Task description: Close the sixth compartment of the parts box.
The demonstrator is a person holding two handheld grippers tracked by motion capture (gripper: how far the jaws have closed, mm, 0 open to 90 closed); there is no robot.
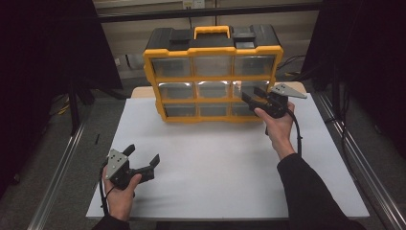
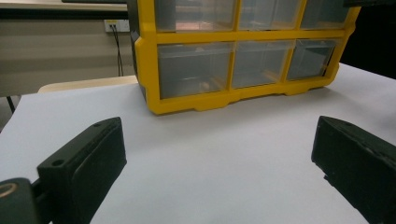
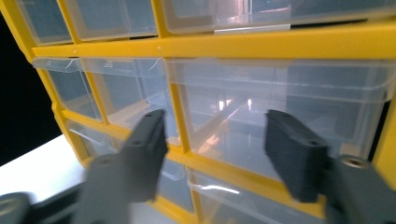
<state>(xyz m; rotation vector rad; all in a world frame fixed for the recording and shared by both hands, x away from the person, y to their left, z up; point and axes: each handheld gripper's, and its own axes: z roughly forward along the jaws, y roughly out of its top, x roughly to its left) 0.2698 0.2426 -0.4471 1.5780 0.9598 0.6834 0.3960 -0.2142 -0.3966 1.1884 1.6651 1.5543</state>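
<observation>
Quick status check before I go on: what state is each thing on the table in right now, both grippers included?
Drawer cabinet: upright at the far side of the white table, handle on top.
Drawers: all nine look pushed in.
Left gripper: open, holding nothing, low over the table's near left part.
Right gripper: open, holding nothing, raised in front of the middle right drawer; contact not clear.

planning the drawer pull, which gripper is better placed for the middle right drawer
Right. The right gripper is open at that drawer of the organizer; the left gripper sits open, far back near the table edge.
</observation>
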